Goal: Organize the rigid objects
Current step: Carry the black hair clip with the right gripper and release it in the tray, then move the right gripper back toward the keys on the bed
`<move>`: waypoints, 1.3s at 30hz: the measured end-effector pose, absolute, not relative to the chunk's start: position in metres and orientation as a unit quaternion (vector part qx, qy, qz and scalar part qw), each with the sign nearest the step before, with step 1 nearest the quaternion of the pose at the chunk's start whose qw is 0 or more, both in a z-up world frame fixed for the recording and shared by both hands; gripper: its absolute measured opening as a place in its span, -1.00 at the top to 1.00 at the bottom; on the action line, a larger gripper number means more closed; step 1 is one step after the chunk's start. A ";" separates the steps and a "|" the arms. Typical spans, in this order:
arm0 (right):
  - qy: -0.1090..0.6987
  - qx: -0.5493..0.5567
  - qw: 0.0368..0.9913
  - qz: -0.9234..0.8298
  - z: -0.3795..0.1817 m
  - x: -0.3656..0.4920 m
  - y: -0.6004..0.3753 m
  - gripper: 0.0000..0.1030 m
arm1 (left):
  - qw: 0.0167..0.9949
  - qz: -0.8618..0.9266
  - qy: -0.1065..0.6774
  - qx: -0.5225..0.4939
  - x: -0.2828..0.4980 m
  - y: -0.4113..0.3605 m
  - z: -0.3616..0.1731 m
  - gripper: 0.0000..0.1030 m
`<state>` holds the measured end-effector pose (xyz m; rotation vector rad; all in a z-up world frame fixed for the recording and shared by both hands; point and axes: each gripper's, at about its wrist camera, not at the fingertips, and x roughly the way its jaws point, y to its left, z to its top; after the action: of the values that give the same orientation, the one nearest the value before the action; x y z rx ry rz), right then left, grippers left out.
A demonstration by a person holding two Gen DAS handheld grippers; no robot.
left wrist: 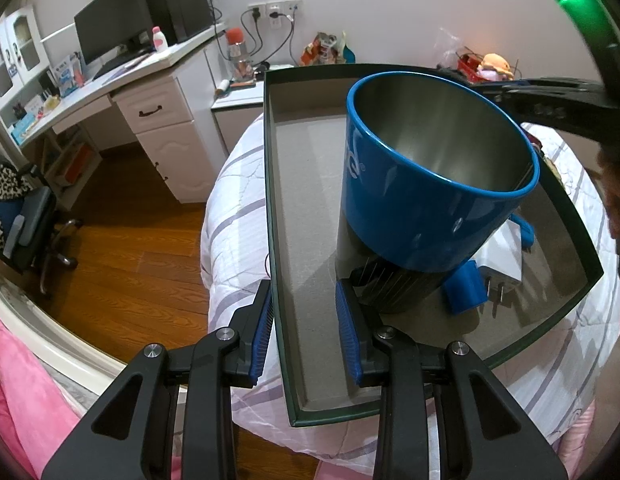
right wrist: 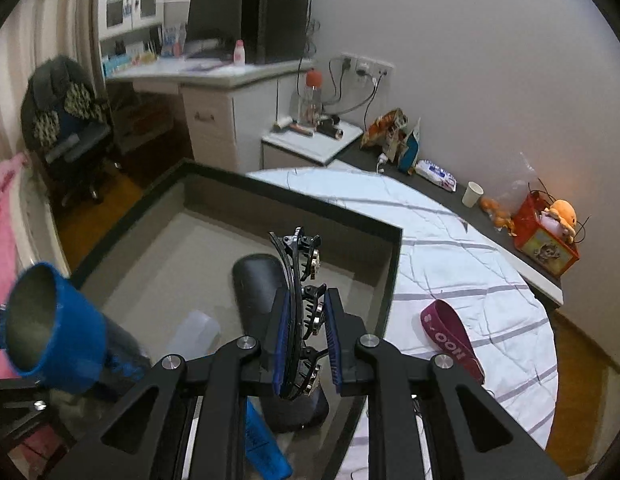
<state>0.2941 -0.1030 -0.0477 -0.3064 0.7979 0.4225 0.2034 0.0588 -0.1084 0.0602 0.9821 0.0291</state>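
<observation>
Hair clip [right wrist: 306, 300] clamped in right gripper [right wrist: 306, 340], over the box [right wrist: 294, 196] by its right wall. Left gripper [left wrist: 306, 332] pinches box's left wall. Blue cup [left wrist: 434, 176] inside, charger [left wrist: 502, 260] beside it. Strap [right wrist: 450, 336] on the bed.

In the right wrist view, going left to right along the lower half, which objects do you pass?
Blue cup → translucent plastic piece → black hair clip clamped in the right gripper → box wall → magenta strap on the bedsheet.
</observation>
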 end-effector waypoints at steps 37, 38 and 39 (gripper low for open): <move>0.356 -0.129 0.920 0.100 -0.040 0.275 -0.226 -0.27 | 0.879 0.021 0.476 0.035 0.204 0.056 -0.110 0.41; 0.369 -0.131 0.915 0.100 -0.050 0.277 -0.232 -0.28 | 0.879 0.021 0.476 0.035 0.204 0.056 -0.110 0.41; 0.378 -0.136 0.911 0.098 -0.059 0.278 -0.236 -0.27 | 0.879 0.022 0.476 0.036 0.204 0.056 -0.110 0.41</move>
<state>0.2782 -0.2356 -0.0587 -0.2806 0.7784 0.2031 0.2035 0.0562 -0.1103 0.0743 0.9920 0.0460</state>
